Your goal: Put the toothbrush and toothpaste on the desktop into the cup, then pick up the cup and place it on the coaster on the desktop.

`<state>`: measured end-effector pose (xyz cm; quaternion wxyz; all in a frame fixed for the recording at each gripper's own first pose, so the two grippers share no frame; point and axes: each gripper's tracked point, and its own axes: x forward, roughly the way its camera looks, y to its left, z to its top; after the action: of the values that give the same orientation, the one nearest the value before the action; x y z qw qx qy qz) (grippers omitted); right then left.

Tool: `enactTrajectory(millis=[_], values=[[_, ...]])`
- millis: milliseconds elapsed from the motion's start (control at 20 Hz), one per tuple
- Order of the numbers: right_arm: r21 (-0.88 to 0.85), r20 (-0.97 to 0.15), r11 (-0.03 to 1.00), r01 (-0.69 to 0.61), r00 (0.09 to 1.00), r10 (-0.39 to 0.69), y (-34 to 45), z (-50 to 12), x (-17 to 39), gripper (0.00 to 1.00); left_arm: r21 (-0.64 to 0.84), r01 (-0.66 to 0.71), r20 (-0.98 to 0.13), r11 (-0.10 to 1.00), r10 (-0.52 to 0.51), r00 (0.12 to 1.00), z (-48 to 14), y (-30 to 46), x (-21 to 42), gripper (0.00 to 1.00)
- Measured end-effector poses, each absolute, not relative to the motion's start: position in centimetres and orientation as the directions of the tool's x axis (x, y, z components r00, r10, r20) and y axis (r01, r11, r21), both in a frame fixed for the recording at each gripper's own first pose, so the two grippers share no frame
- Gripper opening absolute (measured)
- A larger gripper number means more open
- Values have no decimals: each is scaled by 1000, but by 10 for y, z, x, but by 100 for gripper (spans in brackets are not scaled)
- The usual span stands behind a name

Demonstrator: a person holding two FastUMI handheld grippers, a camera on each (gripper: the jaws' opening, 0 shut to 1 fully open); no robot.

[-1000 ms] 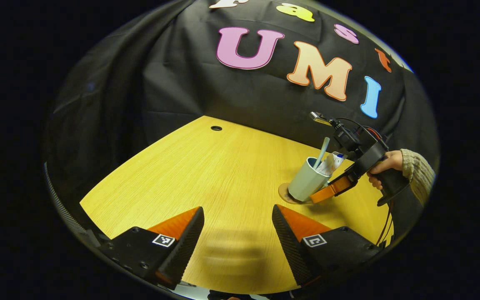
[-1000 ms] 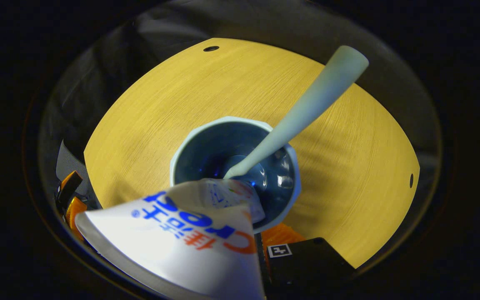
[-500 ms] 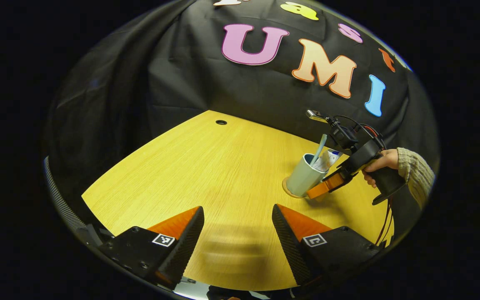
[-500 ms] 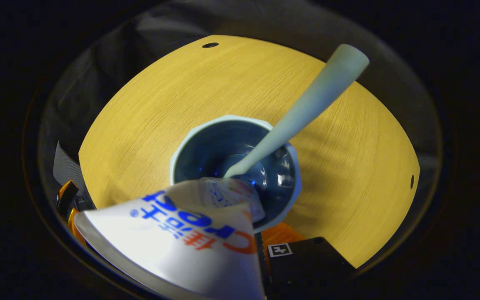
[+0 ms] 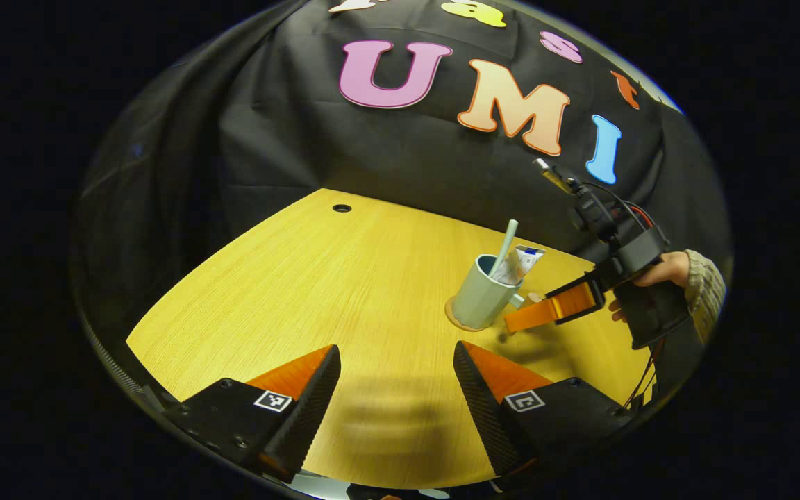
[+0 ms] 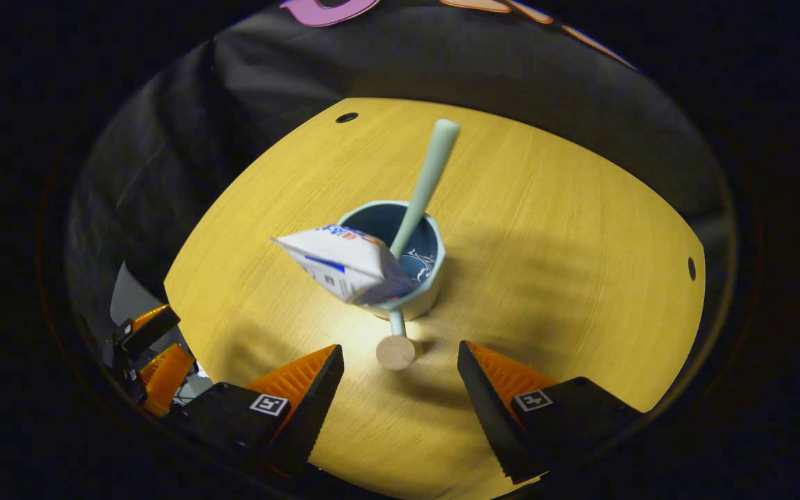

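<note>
The pale green ceramic cup [image 5: 481, 300] stands on the round coaster [image 5: 457, 322] right of centre; rigid, top-heavy with the toothbrush [image 6: 422, 186], best gripped by its handle [image 6: 395, 345]; both grippers [image 5: 397, 378] [image 6: 400, 378] gape wide, empty

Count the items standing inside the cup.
2: the toothbrush leans against the far rim of the cup; the toothpaste leans over the near rim. Smaller items underneath may be hidden.

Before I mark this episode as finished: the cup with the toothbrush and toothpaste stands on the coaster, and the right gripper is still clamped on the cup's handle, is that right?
Not quite. The cup does stand on the coaster with the toothbrush and toothpaste inside, but the right gripper is open and clear of the handle. The right gripper view shows its fingers spread either side of it, not touching.
</note>
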<state>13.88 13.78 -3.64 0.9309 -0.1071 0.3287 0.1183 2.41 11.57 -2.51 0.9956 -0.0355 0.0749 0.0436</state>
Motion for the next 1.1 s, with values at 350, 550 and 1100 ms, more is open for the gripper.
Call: enactTrajectory(millis=[350, 550, 1100], values=[[0, -536, 995, -96, 840, 81, 88, -51, 107, 99, -45, 5, -181, 999, -14, 983, -25, 80, 42, 95], [99, -448, 994, 39, 894, 10, 41, -48, 90, 95, -15, 32, -185, 999, -34, 982, -17, 66, 55, 94], [188, -318, 956, 225, 935, -157, -25, -55, 45, 95, -18, 136, -248, 991, -136, 959, -32, 38, 67, 94]])
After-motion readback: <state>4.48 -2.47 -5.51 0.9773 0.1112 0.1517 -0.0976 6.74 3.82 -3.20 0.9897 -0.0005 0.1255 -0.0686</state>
